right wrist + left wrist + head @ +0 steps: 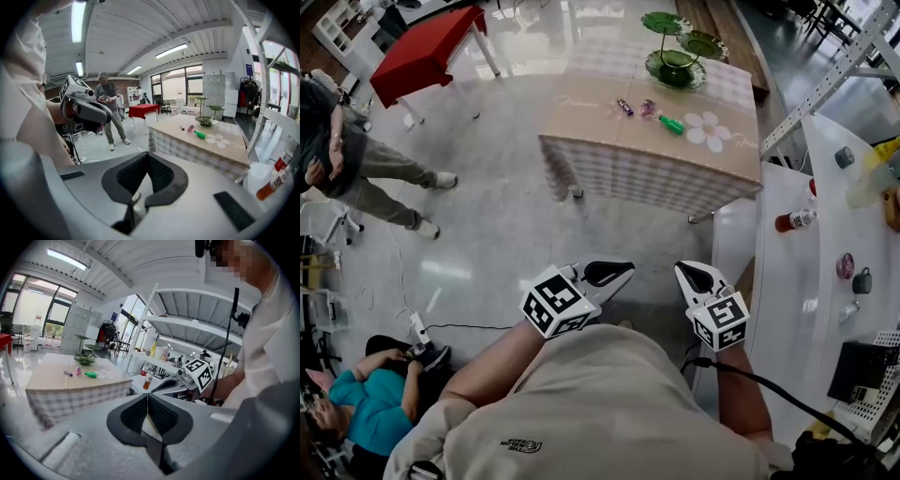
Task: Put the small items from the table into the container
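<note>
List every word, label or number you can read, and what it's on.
None reads clearly.
Tablecloth: faint cursive script, too blurred to read.
Shirt logo: too small to read.
Bottle label: too small.
Marker cubes: square patterns, no letters.

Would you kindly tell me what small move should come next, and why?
Probably step toward the table: the left gripper and right gripper are shut, empty and well short of it, while the green item, pink item and dark item lie on it.
</note>
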Demonstrator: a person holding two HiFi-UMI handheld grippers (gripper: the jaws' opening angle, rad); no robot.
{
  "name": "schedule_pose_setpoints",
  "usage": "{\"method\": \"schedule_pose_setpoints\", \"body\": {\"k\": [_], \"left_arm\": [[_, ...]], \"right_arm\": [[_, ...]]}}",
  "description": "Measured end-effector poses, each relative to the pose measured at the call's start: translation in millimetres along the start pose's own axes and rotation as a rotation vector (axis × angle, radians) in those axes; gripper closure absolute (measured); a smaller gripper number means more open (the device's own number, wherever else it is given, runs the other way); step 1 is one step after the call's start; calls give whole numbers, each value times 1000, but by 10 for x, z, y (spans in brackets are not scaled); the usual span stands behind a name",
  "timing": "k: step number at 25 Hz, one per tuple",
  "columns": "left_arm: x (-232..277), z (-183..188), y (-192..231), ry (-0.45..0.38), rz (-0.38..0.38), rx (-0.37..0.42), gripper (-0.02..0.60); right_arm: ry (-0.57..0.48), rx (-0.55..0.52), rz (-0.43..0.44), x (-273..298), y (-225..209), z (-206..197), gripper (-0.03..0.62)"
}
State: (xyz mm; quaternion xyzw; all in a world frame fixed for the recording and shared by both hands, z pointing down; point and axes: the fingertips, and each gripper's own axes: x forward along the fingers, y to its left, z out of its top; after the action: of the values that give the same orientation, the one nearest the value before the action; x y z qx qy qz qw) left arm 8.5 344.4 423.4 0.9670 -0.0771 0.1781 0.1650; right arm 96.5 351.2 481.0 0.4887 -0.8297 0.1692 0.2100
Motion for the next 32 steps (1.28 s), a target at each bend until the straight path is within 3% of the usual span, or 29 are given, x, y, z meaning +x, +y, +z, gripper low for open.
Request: {"method": "schedule_pose_setpoints", "body": {"k": [13, 19, 26, 32], "left_arm": [[-613, 273, 1465, -13, 8, -13, 572], [-877, 298, 1987, -23, 39, -27, 572], [-875, 433, 2403, -44, 79, -57, 572], [-762, 629, 2853, -59, 172, -93, 572]], "right_arm": [[23, -60, -39, 1500, -99, 871, 569], [41, -92, -80, 2091, -291, 1156, 494], [71, -102, -100, 2626, -816, 1314, 494], [97, -121, -80, 3250, -1433, 1430, 494]]}}
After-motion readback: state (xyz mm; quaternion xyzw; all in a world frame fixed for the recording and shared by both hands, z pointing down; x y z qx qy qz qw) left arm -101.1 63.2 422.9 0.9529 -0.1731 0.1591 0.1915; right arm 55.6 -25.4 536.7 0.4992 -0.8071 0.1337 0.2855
